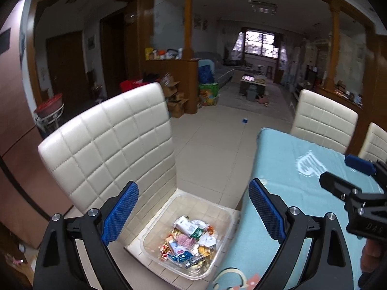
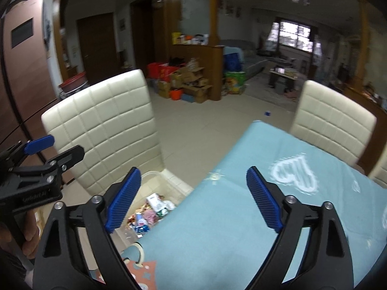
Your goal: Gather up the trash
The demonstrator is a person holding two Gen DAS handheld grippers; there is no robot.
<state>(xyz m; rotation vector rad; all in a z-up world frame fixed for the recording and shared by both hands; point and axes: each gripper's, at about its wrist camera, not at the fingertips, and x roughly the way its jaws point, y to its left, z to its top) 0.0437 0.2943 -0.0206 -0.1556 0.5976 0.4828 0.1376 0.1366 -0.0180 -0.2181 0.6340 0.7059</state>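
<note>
Lettering "DAS" marks the right claw [image 1: 348, 174] body.

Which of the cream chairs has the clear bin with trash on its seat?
The nearest cream chair, left of the blue-clothed table. The clear bin of wrappers sits on its seat; the other chairs stand at the table's far side.

Count of items around the table [image 2: 241, 217]

Table: one, under a light blue cloth. Clear plastic bin [image 1: 154, 232]: one, on the chair seat just beside the table's left edge, holding a heap of wrappers [image 1: 191, 244] too jumbled to count. Cream quilted chairs: three visible in the left wrist view — one [image 1: 116, 145] left of the table, one [image 1: 324, 120] at its far end, and one [image 1: 377, 142] partly seen at its right. Grippers: two, left gripper [image 1: 193, 213] and right gripper [image 2: 193, 198].
</note>
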